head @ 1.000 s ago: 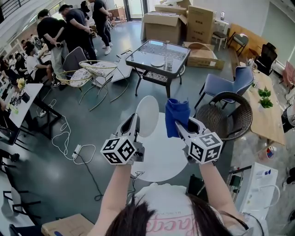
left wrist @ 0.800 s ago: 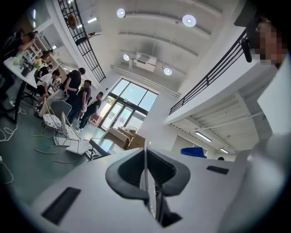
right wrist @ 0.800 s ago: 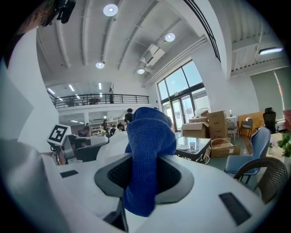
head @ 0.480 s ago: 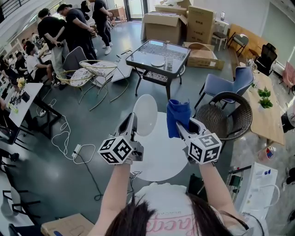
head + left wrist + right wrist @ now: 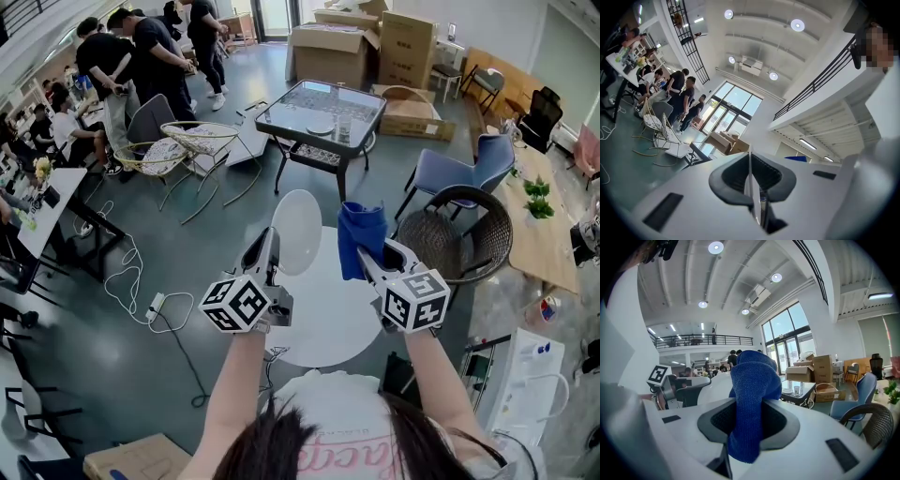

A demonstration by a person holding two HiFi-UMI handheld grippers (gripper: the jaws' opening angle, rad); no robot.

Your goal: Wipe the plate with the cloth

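Note:
A white plate (image 5: 296,231) is held upright in the air, edge-on in the left gripper view as a thin white rim (image 5: 750,183). My left gripper (image 5: 268,251) is shut on its lower rim. The blue cloth (image 5: 360,238) stands bunched up from my right gripper (image 5: 372,255), which is shut on it; in the right gripper view the cloth (image 5: 752,404) fills the jaws. The cloth is just right of the plate, a narrow gap between them. From the right gripper view the plate (image 5: 720,387) and left gripper (image 5: 686,390) show to the left.
A round white table (image 5: 323,319) lies below both grippers. Beyond it stand a glass-topped table (image 5: 322,111), a wicker chair (image 5: 469,234), a blue chair (image 5: 459,173), white wire chairs (image 5: 192,145) and cardboard boxes (image 5: 361,42). People stand at the far left.
The plate and left gripper have shifted slightly up and left, tilting a little. The right gripper with the cloth has barely moved.

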